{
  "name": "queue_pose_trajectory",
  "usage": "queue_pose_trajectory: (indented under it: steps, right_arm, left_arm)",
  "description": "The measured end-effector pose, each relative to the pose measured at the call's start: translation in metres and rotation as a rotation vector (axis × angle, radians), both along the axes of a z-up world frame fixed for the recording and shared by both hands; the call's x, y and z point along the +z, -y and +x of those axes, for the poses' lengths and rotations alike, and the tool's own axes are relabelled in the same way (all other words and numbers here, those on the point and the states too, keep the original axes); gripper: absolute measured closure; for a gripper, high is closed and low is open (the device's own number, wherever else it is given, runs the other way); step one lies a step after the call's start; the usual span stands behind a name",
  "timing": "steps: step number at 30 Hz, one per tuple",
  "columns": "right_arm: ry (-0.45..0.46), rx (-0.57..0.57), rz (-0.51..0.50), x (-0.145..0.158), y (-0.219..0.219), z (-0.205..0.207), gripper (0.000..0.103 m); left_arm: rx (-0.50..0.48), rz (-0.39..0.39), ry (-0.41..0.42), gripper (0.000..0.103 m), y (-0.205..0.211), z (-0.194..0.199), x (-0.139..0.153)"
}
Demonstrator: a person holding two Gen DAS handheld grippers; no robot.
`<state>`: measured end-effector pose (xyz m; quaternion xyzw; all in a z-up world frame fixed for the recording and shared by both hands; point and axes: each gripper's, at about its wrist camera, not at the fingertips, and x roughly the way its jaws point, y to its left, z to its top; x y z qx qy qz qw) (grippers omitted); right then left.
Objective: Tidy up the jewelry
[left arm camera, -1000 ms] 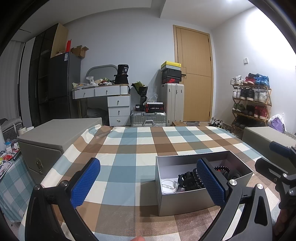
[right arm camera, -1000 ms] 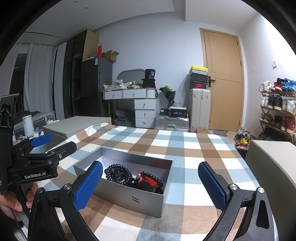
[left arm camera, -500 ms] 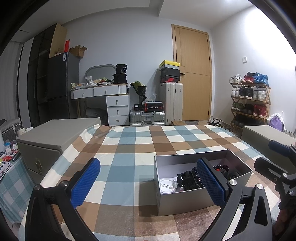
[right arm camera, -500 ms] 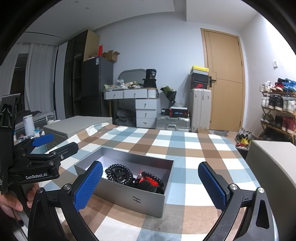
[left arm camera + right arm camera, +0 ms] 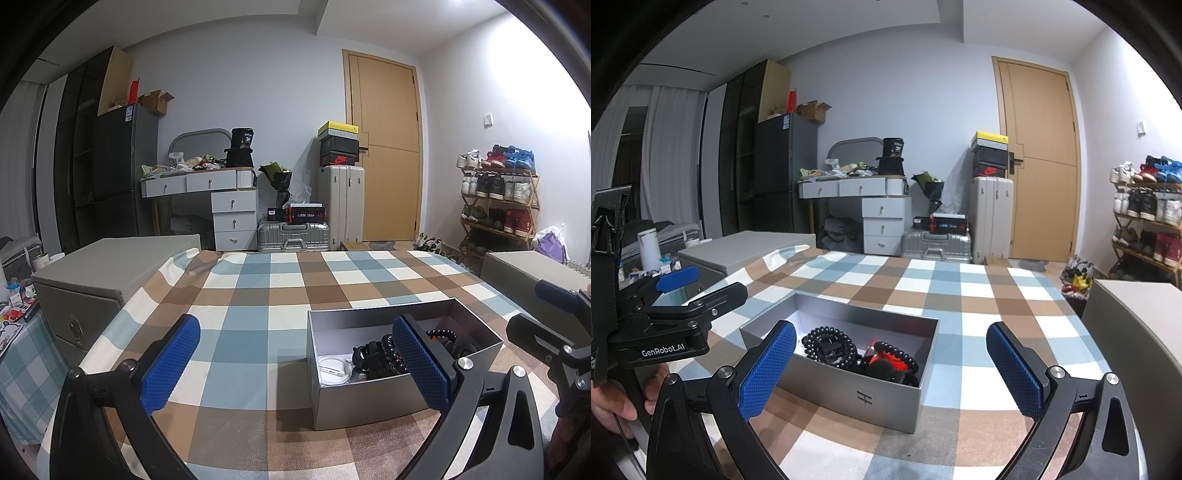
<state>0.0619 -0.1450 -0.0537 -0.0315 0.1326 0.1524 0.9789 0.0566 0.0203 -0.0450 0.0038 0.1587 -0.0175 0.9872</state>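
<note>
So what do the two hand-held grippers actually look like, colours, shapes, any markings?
Both match. The left hand-held gripper and the right hand-held gripper each have black angular finger arms with silver screw heads, tipped with bright blue, diamond-textured pads. Seen from the right wrist camera, the left one's black body carries white "GenRobot.AI" lettering. No sleeves or cables show.

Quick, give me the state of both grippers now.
Left gripper: open, holding nothing, beside the box.
Right gripper: open, holding nothing.
</note>
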Motion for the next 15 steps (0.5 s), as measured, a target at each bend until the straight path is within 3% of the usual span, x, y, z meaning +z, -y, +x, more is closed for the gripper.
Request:
queue_pose_trajectory:
  steps: [15]
  right_arm:
    - [0.0, 0.0, 0.0, -0.0001, 0.0, -0.0002, 0.0]
  left_arm:
    - [0.0, -0.001, 0.001, 0.001, 0.0016, -0.0001, -0.0002]
